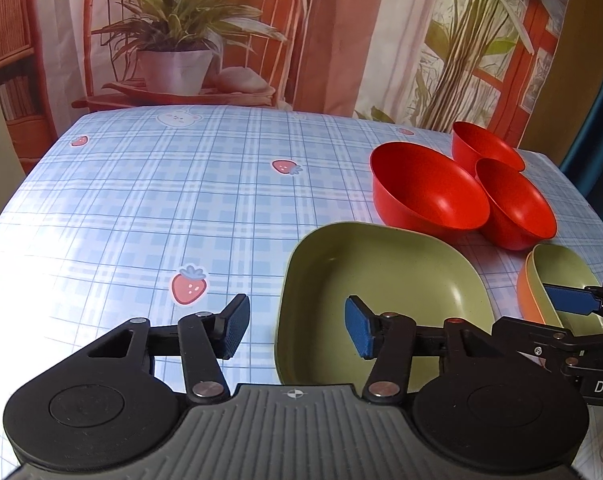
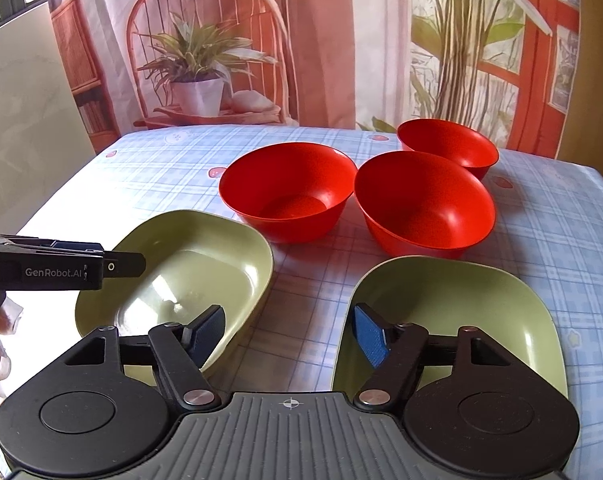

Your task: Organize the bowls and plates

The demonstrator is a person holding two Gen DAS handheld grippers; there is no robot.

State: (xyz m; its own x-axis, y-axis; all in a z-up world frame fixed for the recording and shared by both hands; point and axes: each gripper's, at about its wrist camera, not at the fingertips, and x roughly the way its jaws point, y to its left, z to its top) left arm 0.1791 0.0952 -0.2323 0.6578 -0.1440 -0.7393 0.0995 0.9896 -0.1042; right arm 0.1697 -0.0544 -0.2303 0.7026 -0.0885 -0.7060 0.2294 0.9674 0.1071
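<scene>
I am holding my left gripper (image 1: 297, 330) with its jaws spread apart, nothing between them, low over the checked counter (image 1: 141, 208). Its right pad is hanging over the near part of a green square plate (image 1: 385, 276), while its left pad is hanging over bare cloth just left of that plate's rim.

I am holding my right gripper (image 2: 289, 336) released as well, jaws wide and gripping nothing. It is straddling the gap between two green plates: the left pad is sitting over the near right edge of the left green plate (image 2: 205, 256), and the right pad is sitting over the near left part of the right green plate (image 2: 461, 300). From the left wrist view, this right plate appears to be resting in an orange one (image 1: 526, 288); only a sliver of orange rim is showing.

Three red bowls are standing upright beyond the plates: one far left (image 2: 289, 188), one just right of it (image 2: 425, 200) and touching or nearly touching it, and a third (image 2: 449, 146) farthest, partly hidden behind the second.
</scene>
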